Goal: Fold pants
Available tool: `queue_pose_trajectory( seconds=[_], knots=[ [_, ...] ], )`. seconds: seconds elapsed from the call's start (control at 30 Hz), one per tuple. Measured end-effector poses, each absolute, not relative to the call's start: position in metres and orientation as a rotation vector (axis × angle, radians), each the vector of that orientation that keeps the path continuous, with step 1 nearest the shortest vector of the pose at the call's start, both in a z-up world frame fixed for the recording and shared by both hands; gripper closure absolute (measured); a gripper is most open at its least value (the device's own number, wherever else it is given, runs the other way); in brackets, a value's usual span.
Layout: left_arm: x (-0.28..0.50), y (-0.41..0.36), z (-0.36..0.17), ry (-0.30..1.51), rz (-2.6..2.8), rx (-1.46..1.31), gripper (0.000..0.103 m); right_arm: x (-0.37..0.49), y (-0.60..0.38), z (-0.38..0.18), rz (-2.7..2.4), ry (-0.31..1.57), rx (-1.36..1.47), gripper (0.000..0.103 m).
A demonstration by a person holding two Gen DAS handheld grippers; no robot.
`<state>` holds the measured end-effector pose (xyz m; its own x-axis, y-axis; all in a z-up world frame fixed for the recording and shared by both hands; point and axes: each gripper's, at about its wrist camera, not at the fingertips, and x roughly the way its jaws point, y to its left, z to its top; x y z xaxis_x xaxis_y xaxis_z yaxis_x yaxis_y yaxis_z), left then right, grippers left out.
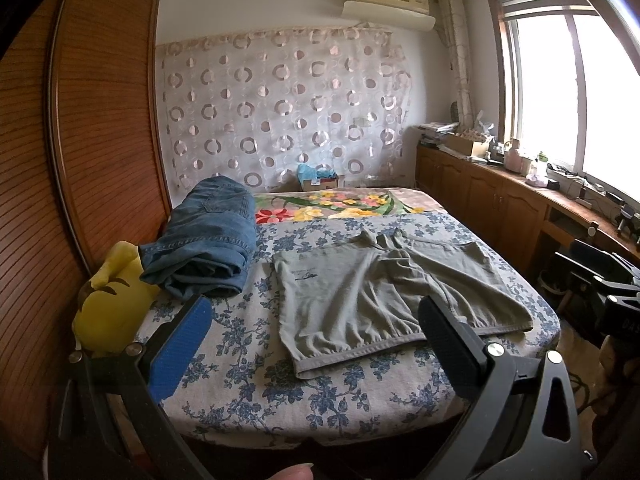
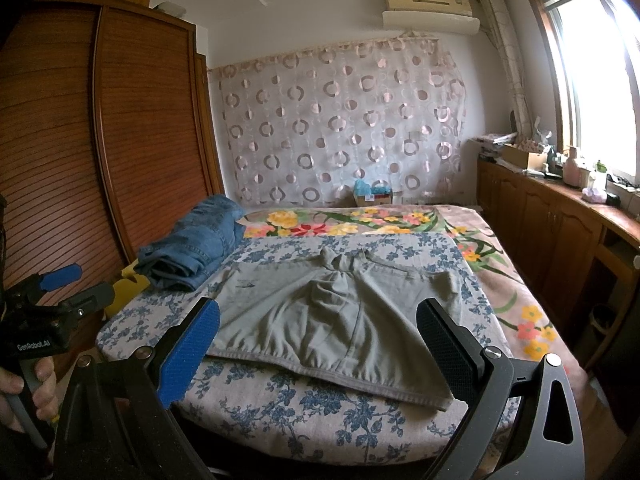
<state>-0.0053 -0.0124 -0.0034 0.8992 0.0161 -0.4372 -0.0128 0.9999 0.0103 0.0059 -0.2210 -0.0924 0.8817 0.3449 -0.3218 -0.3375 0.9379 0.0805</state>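
lying flat, grey-green pants point(image 2: 332, 316), waistband corner point(image 1: 420, 336) hidden by jaws

Small dark print on the grey-green cotton shorts point(image 1: 306, 276) too small to read. Yellow plush toy point(image 2: 130, 280) mostly hidden behind the rolled blue denim jeans point(image 2: 192, 248). Black right gripper point(image 1: 612, 292) beside the shorts cut off by frame edge.

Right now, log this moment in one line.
stage: pre-grasp | shorts: flat on bed, unfolded | left hand-held gripper: open | right hand-held gripper: open | jeans: aside
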Motion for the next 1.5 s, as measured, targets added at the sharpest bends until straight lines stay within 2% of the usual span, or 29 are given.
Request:
queue_pose_trajectory(
  seconds=[0.97,1.17,1.5],
  knots=[
    [-0.008,-0.022,-0.006,0.449,0.015,0.009,0.0,0.006,-0.221,-0.095,0.36,0.336,0.025,0.004],
    [-0.016,-0.036,0.015,0.461,0.009,0.004,0.0,0.006,-0.221,-0.096,0.36,0.34,0.025,0.004],
    [0.006,-0.024,-0.009,0.508,-0.022,0.0,0.0,0.013,-0.225,-0.1,0.365,0.358,0.028,0.004]
  ],
)
